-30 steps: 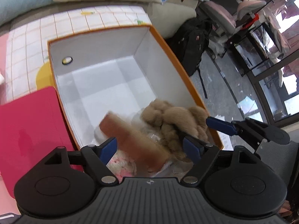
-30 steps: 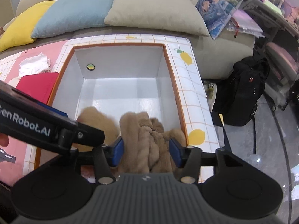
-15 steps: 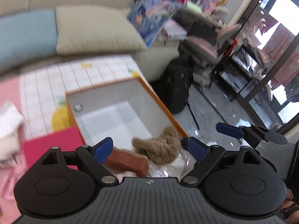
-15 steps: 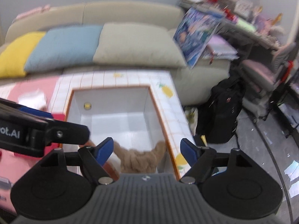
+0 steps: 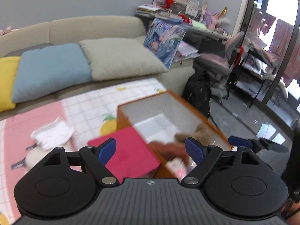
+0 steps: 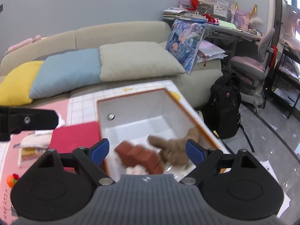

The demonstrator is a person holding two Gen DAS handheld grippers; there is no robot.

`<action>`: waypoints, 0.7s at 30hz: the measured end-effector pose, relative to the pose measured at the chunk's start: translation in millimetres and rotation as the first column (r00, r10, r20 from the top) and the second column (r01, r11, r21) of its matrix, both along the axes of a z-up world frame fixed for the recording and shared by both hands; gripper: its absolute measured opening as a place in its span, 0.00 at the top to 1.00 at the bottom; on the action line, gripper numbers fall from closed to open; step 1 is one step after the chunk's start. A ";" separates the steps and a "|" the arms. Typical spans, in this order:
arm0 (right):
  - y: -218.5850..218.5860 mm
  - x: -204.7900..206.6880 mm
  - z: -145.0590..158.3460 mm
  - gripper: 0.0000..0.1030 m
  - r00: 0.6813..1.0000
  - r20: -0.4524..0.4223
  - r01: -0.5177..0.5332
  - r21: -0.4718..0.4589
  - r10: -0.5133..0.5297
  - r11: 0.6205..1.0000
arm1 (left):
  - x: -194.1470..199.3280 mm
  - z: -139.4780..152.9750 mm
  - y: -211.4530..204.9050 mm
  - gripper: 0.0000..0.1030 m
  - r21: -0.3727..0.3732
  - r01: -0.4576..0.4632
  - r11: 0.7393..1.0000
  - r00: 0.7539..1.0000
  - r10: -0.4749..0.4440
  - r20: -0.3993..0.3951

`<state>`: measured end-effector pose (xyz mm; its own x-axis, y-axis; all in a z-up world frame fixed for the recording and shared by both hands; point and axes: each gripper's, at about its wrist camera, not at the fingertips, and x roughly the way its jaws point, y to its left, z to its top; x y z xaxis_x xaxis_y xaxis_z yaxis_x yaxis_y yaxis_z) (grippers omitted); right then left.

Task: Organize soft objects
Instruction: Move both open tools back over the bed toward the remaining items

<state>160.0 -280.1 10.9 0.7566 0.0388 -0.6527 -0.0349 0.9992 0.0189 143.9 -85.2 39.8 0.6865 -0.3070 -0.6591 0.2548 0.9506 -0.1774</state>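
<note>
Behind our table (image 5: 90, 101) stood a sofa (image 5: 93, 28) with pillows. Our box (image 6: 120, 103) sat in the middle of the right view, and the brown toy (image 6: 174, 148), a red block (image 6: 138, 155) and a pink thing (image 6: 136, 169) already lay in its near end. Our right gripper (image 6: 146, 150) hung over them, its jaws opening, gripping nothing. Our left gripper (image 5: 151, 149) was wide, jaws easing in a little, empty too. We think the white cloth (image 5: 52, 134) should go next. It lay at the lower left of the left view, nearer our left gripper, stretched mostly sideways.
</note>
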 end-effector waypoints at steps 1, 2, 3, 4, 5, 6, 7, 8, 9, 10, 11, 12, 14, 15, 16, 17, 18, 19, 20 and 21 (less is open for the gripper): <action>6.0 -3.1 -3.6 0.13 1.000 -0.009 -0.006 0.005 0.006 1.000 | -5.3 -4.2 5.0 0.10 0.006 -0.005 1.000 1.000 0.005 -0.013; 11.3 -6.2 -7.0 0.12 1.000 -0.022 -0.015 0.017 0.016 1.000 | -9.9 -7.2 10.6 0.10 0.012 -0.012 1.000 1.000 0.012 -0.023; 16.4 -10.5 -10.2 0.11 0.999 -0.035 -0.026 0.028 0.027 0.999 | -14.0 -10.9 15.8 0.10 0.017 -0.022 1.000 0.999 0.023 -0.036; 21.7 -14.3 -12.9 0.10 0.998 -0.045 -0.039 0.036 0.041 0.999 | -18.8 -15.0 21.6 0.11 0.020 -0.036 0.999 0.998 0.037 -0.050; 27.8 -17.2 -15.6 0.09 0.997 -0.058 -0.057 0.041 0.060 0.998 | -23.6 -19.2 28.1 0.11 0.020 -0.048 0.999 0.997 0.049 -0.061; 34.7 -20.3 -18.5 0.09 0.994 -0.072 -0.080 0.040 0.083 0.996 | -27.9 -23.4 34.8 0.11 0.021 -0.062 0.998 0.995 0.064 -0.073; 42.3 -24.1 -21.5 0.09 0.991 -0.083 -0.103 0.034 0.106 0.994 | -31.9 -27.8 41.5 0.11 0.024 -0.080 0.997 0.993 0.081 -0.085; 49.3 -27.1 -24.2 0.08 0.988 -0.092 -0.123 0.027 0.125 0.992 | -35.2 -33.1 49.6 0.11 0.028 -0.098 0.995 0.991 0.100 -0.093; 55.1 -30.1 -27.3 0.08 0.984 -0.103 -0.146 0.020 0.147 0.989 | -39.0 -37.3 56.4 0.11 0.030 -0.119 0.992 0.987 0.122 -0.100; 62.2 -32.1 -30.7 0.08 0.978 -0.116 -0.170 0.014 0.171 0.985 | -42.3 -41.8 64.0 0.11 0.031 -0.141 0.990 0.983 0.143 -0.112; 67.3 -32.8 -33.6 0.08 0.974 -0.127 -0.189 0.010 0.189 0.982 | -45.8 -45.9 72.5 0.12 0.029 -0.159 0.987 0.979 0.161 -0.123; 74.2 -34.5 -36.7 0.08 0.968 -0.139 -0.210 0.003 0.208 0.978 | -50.3 -50.1 79.8 0.12 0.025 -0.177 0.984 0.975 0.179 -0.132; 85.2 -37.5 -40.8 0.08 0.959 -0.154 -0.243 -0.010 0.238 0.970 | -57.6 -58.6 93.5 0.12 0.020 -0.216 0.976 0.964 0.217 -0.152; 89.9 -38.6 -42.8 0.08 0.954 -0.158 -0.259 -0.015 0.254 0.966 | -61.0 -62.3 100.7 0.13 0.019 -0.233 0.972 0.959 0.233 -0.158; 96.0 -38.6 -43.9 0.08 0.949 -0.163 -0.275 -0.020 0.269 0.961 | -63.8 -65.3 106.5 0.13 0.019 -0.251 0.968 0.954 0.251 -0.163; 101.3 -37.9 -45.3 0.08 0.945 -0.165 -0.289 -0.025 0.281 0.957 | -68.3 -69.7 112.7 0.13 0.020 -0.265 0.964 0.950 0.264 -0.167; 104.5 -36.4 -46.2 0.08 0.941 -0.163 -0.304 -0.029 0.296 0.952 | -71.1 -73.5 118.3 0.13 0.022 -0.278 0.960 0.945 0.277 -0.173; 109.0 -36.7 -46.8 0.08 0.938 -0.160 -0.317 -0.032 0.309 0.948 | -73.6 -76.4 123.7 0.13 0.021 -0.293 0.956 0.939 0.292 -0.179; 114.0 -38.0 -46.8 0.08 0.933 -0.156 -0.332 -0.034 0.324 0.943 | -77.1 -79.8 129.5 0.13 0.019 -0.306 0.952 0.934 0.305 -0.185; 119.1 -38.7 -47.1 0.08 0.927 -0.151 -0.352 -0.036 0.343 0.935 | -79.2 -83.1 134.8 0.13 0.016 -0.320 0.947 0.929 0.317 -0.193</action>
